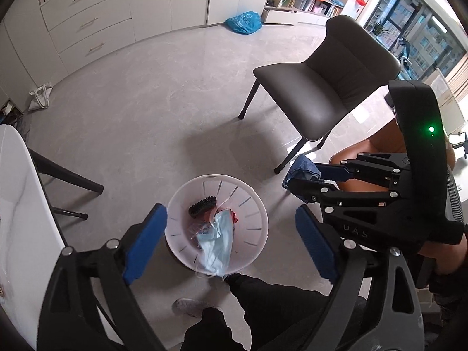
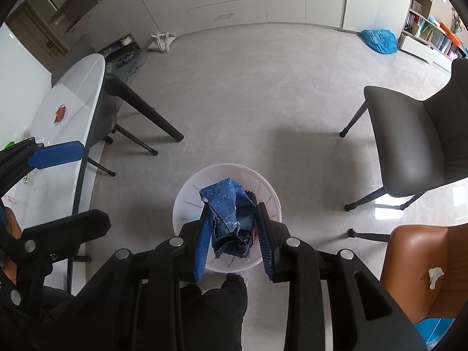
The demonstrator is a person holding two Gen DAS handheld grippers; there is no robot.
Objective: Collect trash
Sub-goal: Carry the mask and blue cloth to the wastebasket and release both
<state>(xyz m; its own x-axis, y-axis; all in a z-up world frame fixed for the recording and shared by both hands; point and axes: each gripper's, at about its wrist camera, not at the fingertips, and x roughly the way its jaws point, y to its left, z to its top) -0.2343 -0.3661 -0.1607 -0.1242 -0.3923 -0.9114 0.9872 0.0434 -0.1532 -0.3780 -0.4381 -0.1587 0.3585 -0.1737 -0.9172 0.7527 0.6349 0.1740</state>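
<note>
A white round bin stands on the floor and holds a light blue mask, a black comb-like piece and red scraps. My left gripper is open and empty above the bin. My right gripper is shut on a crumpled dark blue speckled wrapper, held over the bin. The right gripper with the wrapper also shows in the left wrist view, right of the bin. The left gripper shows at the left edge of the right wrist view.
A white table stands left with an orange scrap on it. A grey chair stands behind. An orange chair carries a white crumpled tissue. A blue bag lies by the cabinets. My leg and shoe are below.
</note>
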